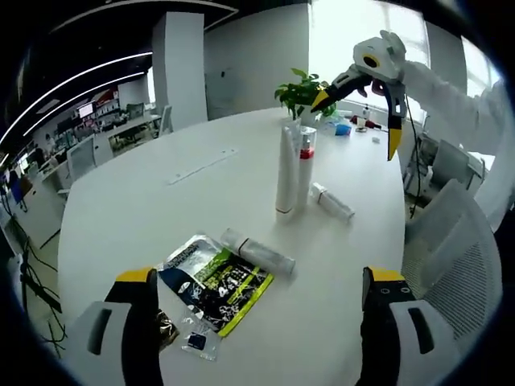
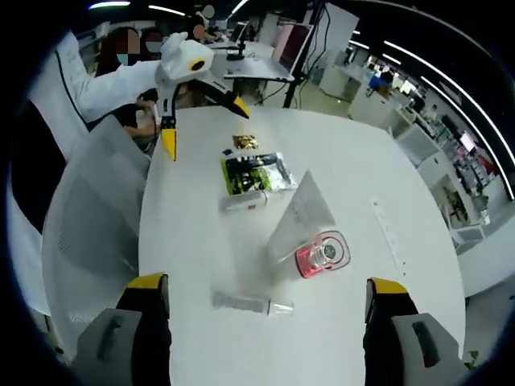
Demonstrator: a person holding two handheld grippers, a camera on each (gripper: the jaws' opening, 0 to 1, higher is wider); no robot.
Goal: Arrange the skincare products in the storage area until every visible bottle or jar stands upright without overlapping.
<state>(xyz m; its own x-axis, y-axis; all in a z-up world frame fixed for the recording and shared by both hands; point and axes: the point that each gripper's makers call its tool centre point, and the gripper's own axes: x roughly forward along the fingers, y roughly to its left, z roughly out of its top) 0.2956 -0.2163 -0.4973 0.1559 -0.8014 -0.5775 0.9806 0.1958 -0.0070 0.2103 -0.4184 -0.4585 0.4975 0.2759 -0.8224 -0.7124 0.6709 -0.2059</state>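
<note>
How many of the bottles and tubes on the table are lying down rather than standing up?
2. One white tube lies beside the sachet near the left gripper. Another tube lies just beyond the two standing bottles. Others might be hidden from view.

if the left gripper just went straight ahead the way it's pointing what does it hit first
Most likely the dark and lime sachet lying flat on the table, between the open left gripper's jaws; depth is uncertain, so the clear tube behind it could come first.
</note>
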